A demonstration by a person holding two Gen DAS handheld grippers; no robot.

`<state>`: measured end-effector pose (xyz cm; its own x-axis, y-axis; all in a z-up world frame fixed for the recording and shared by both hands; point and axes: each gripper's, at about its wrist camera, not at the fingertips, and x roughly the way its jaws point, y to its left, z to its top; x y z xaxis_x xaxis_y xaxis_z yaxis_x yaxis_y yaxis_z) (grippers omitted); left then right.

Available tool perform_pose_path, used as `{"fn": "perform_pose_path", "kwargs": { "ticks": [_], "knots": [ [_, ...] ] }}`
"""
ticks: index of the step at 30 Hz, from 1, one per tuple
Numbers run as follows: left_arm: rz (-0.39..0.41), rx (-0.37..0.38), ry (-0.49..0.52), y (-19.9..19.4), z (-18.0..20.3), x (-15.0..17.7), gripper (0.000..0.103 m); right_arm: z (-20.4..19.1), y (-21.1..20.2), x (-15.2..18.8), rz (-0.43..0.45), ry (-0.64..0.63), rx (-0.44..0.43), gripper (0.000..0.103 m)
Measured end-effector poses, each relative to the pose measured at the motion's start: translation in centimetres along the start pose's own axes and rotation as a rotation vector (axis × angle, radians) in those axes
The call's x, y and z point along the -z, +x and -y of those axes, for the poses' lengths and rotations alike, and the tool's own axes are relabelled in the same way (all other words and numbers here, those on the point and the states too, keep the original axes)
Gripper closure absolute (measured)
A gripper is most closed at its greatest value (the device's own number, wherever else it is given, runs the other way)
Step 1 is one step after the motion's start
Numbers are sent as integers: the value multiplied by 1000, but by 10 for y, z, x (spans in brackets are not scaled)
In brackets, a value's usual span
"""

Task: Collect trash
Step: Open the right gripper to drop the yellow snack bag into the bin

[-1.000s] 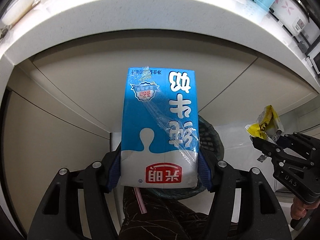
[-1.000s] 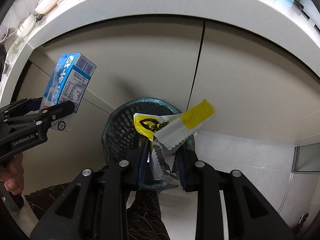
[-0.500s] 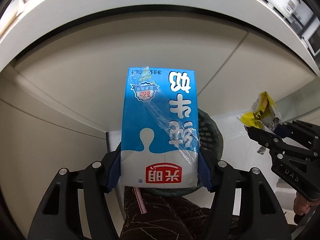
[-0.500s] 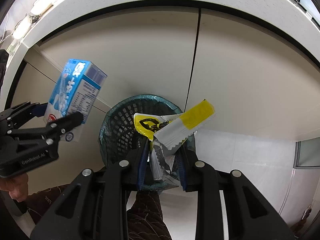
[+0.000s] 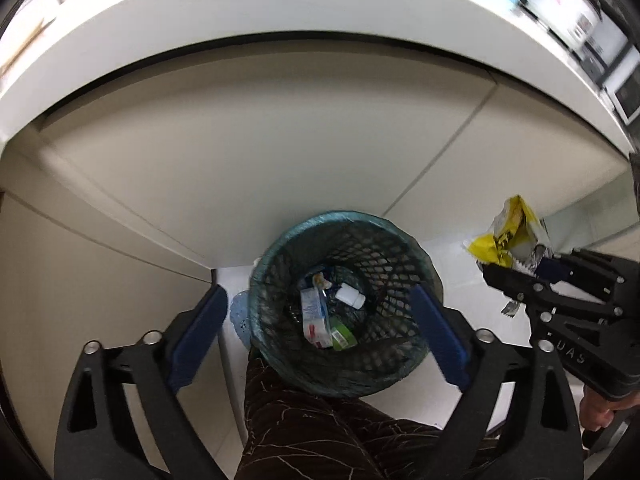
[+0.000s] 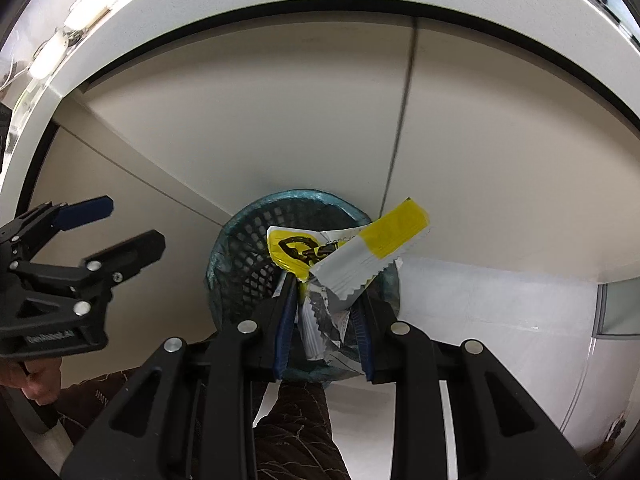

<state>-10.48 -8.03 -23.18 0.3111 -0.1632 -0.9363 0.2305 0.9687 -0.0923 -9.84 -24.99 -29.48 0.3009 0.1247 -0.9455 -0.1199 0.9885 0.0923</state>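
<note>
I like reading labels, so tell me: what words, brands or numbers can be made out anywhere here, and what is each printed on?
"GenRobot.AI": on the black body of the left gripper, seen in the right wrist view.
"UAS" or "DAS", first letter unclear: on the body of the right gripper, seen in the left wrist view.
Yellow snack wrapper: a black logo, not readable.
Milk carton in the trash basket: print too small to read.

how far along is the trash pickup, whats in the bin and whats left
Done: the milk carton lies in the bin with a small white bottle and a green item. The left gripper has just opened, nothing between its fingers. In hand: the right gripper is shut on the yellow wrapper, above the bin. Left: drop that wrapper in. Other trash elsewhere isn't visible.
</note>
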Motion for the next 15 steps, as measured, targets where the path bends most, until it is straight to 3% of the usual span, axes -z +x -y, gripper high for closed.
{"fn": "perform_pose_path", "kwargs": {
  "ticks": [9,15],
  "knots": [
    [10,-31,-95,-1,-25,6,6,-29,23,-12,-39,-96,-17,76],
    [6,-43,-134,-7,-42,10,6,-40,35,-16,-64,-137,-12,69]
  ]
}}
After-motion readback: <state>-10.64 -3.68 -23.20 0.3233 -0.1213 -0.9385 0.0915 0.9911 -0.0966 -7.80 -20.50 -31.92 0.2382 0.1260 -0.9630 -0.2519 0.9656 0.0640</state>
